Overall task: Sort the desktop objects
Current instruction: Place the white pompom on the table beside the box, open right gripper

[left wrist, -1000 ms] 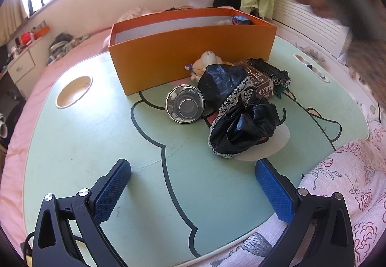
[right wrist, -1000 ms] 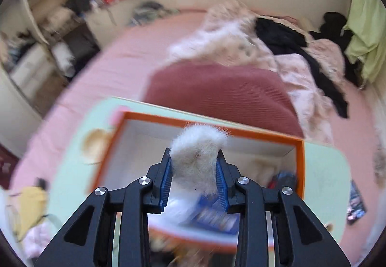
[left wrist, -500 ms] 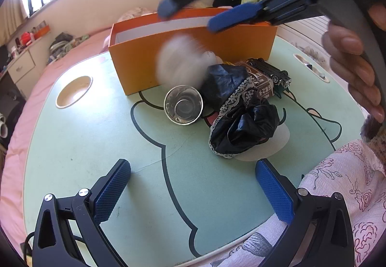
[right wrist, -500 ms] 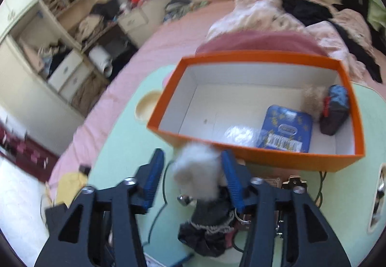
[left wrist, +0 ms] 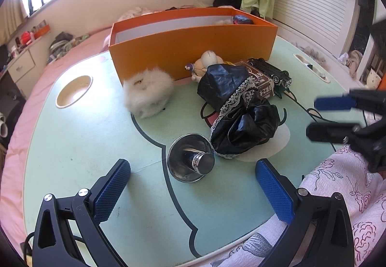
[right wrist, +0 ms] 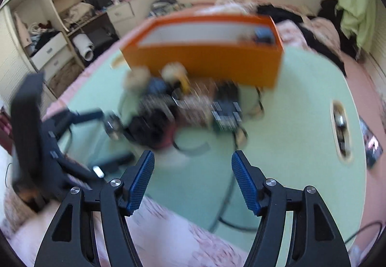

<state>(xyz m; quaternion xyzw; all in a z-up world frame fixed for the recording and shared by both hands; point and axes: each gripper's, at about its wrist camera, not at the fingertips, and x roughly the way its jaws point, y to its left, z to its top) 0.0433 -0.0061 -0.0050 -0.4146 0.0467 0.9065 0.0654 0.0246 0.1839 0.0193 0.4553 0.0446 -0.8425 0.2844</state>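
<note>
A white fluffy ball (left wrist: 148, 92) lies on the green table (left wrist: 84, 141) just in front of the orange box (left wrist: 193, 50). A steel cup (left wrist: 190, 161) lies tipped over near my open, empty left gripper (left wrist: 193, 190). A black lace-trimmed bag (left wrist: 236, 110), a small doll (left wrist: 207, 62), a brown packet (left wrist: 261, 83) and a black toy car (left wrist: 272, 71) sit in a pile by the box. My right gripper (right wrist: 193, 180) is open and empty, low over the table's near edge; it also shows at the right of the left wrist view (left wrist: 337, 115). The right wrist view is blurred.
The orange box (right wrist: 207, 55) holds a few items at its right end. Round cup holes (left wrist: 74, 91) are cut into the table. A flowered pink quilt (left wrist: 337, 194) lies along the near edge. A bed and shelves stand beyond.
The right gripper opened and let go of the white fluffy ball, which fell outside the box onto the table. The steel cup got knocked over toward me. The right gripper pulled back low.
</note>
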